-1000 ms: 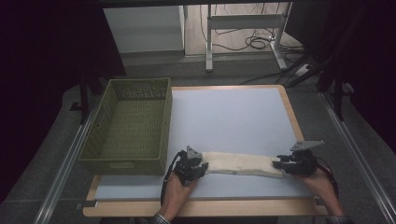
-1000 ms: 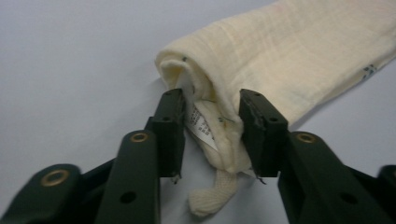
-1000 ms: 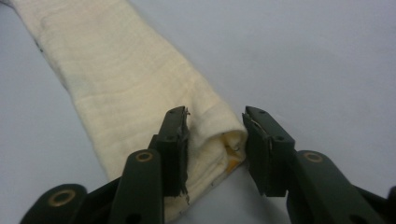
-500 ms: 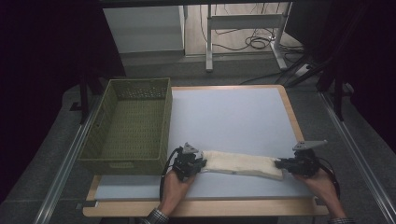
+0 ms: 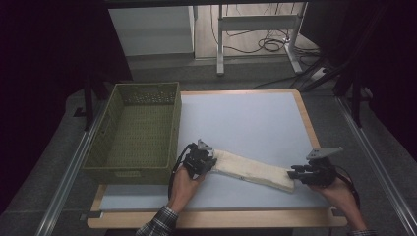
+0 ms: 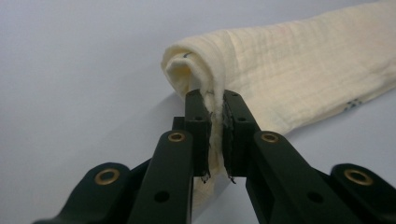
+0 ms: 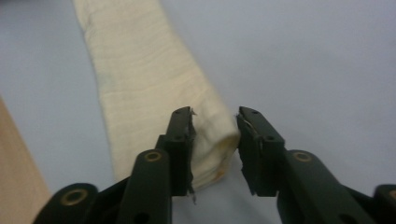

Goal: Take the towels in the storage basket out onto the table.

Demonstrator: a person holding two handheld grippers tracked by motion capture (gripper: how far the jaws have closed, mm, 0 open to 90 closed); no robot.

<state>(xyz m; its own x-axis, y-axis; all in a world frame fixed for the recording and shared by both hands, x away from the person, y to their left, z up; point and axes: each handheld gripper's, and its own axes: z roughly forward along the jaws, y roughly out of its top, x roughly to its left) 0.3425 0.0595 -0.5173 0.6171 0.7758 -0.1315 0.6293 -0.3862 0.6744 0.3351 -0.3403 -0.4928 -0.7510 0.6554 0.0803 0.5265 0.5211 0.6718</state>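
Towel [image 5: 253,169], cream, folded into a long strip, lies on the white table [image 5: 246,118] just right of the green basket [image 5: 135,132].
Soft, light, limp: judged to sag if lifted mid-span, so grip both ends. Left gripper [image 6: 215,100] is clenched on the near end fold; right gripper [image 7: 215,123], jaws having just parted, straddles the far end without pinching.

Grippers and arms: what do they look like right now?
Both the left gripper and right gripper are black with brass-coloured rivets; the right carries a grey three-cornered plate. Black cables loop from each. A plaid sleeve covers the left forearm.
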